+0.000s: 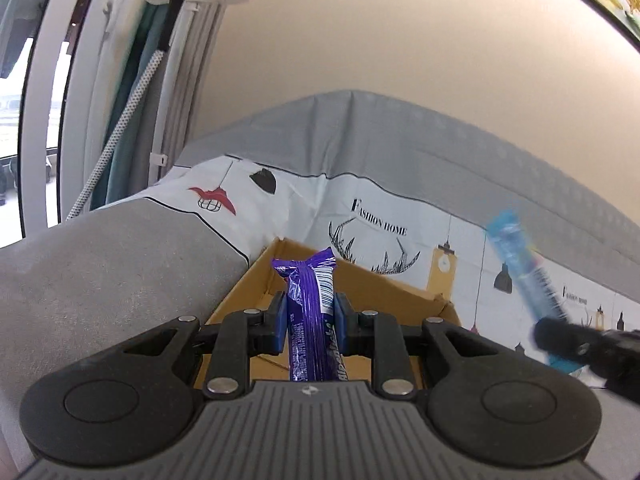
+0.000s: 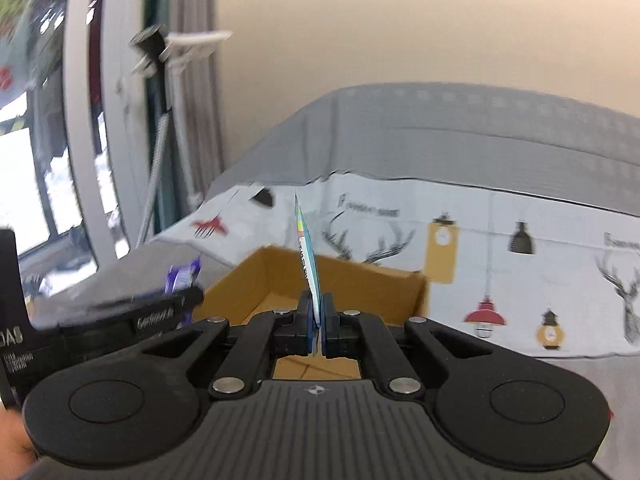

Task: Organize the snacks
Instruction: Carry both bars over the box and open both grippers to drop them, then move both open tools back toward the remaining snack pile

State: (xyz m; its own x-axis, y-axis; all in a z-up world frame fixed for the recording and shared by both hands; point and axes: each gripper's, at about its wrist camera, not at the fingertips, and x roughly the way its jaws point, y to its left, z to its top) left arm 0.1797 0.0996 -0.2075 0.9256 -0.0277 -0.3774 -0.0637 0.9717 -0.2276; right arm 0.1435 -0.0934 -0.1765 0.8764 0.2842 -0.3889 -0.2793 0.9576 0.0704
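My left gripper (image 1: 311, 312) is shut on a purple snack bar (image 1: 310, 304) that sticks up between its blue pads. Just beyond it lies an open cardboard box (image 1: 384, 288). My right gripper (image 2: 317, 316) is shut on a thin blue snack packet (image 2: 310, 264), seen edge-on, held upright above the same cardboard box (image 2: 360, 280). The left wrist view shows the blue packet (image 1: 524, 272) at the right, in the other gripper (image 1: 568, 340). In the right wrist view the left gripper (image 2: 160, 312) with the purple bar (image 2: 182, 278) is blurred at the left.
The box rests on a sofa with a grey cover (image 1: 400, 148) and a white printed cloth (image 2: 520, 272). A grey armrest (image 1: 100, 264) rises to the left. A window frame (image 1: 44, 120), curtains and a black pole (image 1: 172, 12) stand behind it.
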